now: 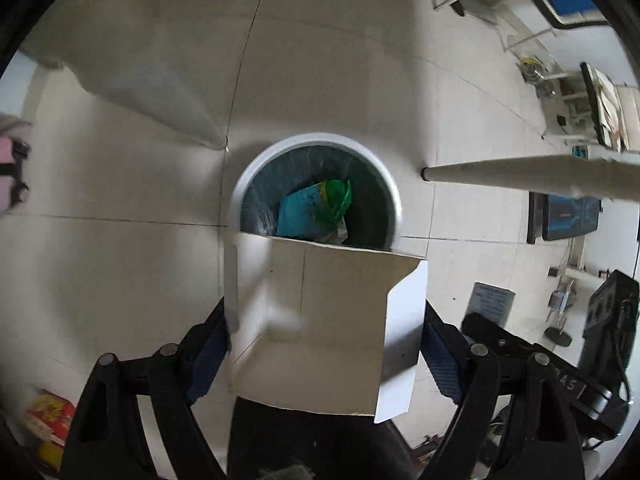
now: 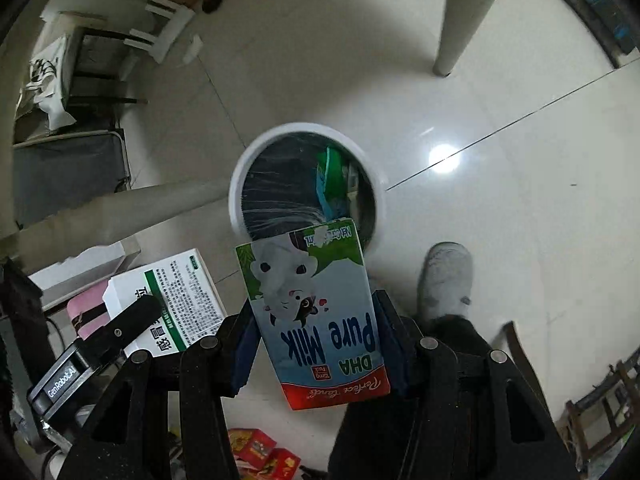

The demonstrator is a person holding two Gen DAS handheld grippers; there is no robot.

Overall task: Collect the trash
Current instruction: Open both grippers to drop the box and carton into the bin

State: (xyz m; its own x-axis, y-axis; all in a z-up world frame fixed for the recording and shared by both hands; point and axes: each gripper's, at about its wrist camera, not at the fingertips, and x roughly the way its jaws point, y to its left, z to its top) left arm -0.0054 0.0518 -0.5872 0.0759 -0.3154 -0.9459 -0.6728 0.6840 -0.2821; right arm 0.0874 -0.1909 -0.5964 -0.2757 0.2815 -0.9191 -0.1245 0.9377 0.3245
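While poised over bin (image 1: 320,140), left tongs (image 1: 326,320) grip box (image 1: 320,320), right tongs (image 2: 316,340) carton (image 2: 316,312).

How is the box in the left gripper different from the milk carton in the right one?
The box is plain white on the side seen by the left camera, while the milk carton shows a cartoon cow and blue "Pure Milk" lettering. The box has an open, loose flap; the milk carton looks closed. The box spans wider between its fingers than the milk carton does. Both are gripped above the white trash bin, not yet dropped in.
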